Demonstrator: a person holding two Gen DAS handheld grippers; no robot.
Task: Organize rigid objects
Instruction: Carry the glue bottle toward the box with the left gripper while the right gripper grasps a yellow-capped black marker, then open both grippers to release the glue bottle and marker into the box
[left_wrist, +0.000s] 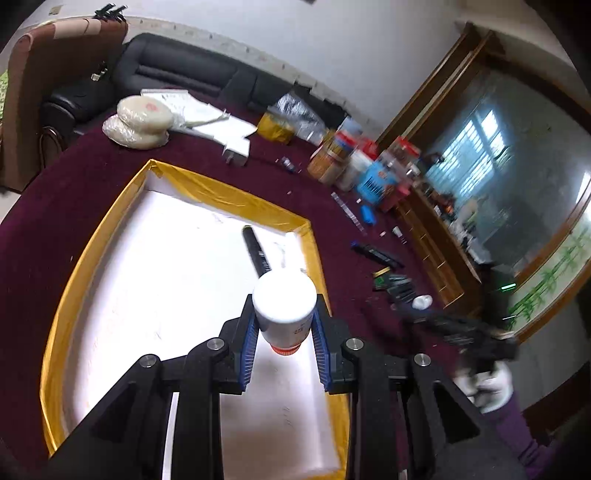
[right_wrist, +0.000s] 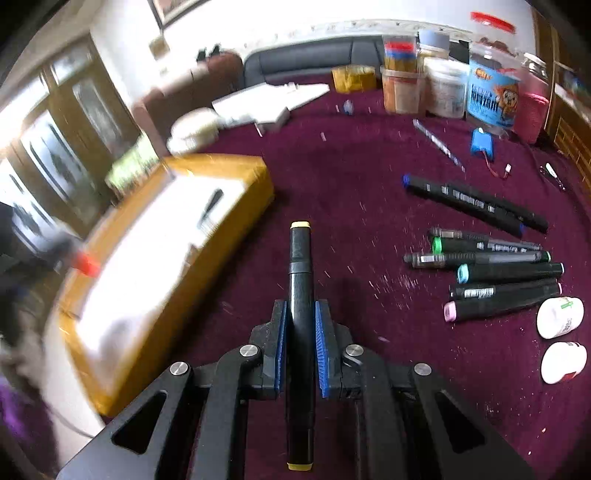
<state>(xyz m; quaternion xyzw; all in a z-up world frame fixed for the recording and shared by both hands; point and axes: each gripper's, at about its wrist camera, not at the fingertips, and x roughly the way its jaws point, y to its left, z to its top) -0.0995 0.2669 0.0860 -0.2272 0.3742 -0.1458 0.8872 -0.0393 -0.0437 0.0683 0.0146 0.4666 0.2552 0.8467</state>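
Note:
My left gripper (left_wrist: 284, 325) is shut on a white bottle (left_wrist: 283, 302) with a red cap, held above the white foam box (left_wrist: 207, 192) with yellow tape around its rim. One black marker (left_wrist: 255, 254) lies inside the box. My right gripper (right_wrist: 300, 332) is shut on a black marker with yellow ends (right_wrist: 300, 280), held over the maroon cloth to the right of the box (right_wrist: 236, 206). Several black markers (right_wrist: 498, 266) and two white bottles (right_wrist: 559, 317) lie on the cloth at the right. The right gripper also shows in the left wrist view (left_wrist: 461, 328), blurred.
Jars and tubs (right_wrist: 443, 85) stand at the far edge of the cloth. A blue battery pack (right_wrist: 482, 144), a pen (right_wrist: 437, 144), white foam pieces (right_wrist: 266, 103) and wrapped round cakes (left_wrist: 142, 118) lie on the cloth. A black sofa (left_wrist: 184, 70) stands behind.

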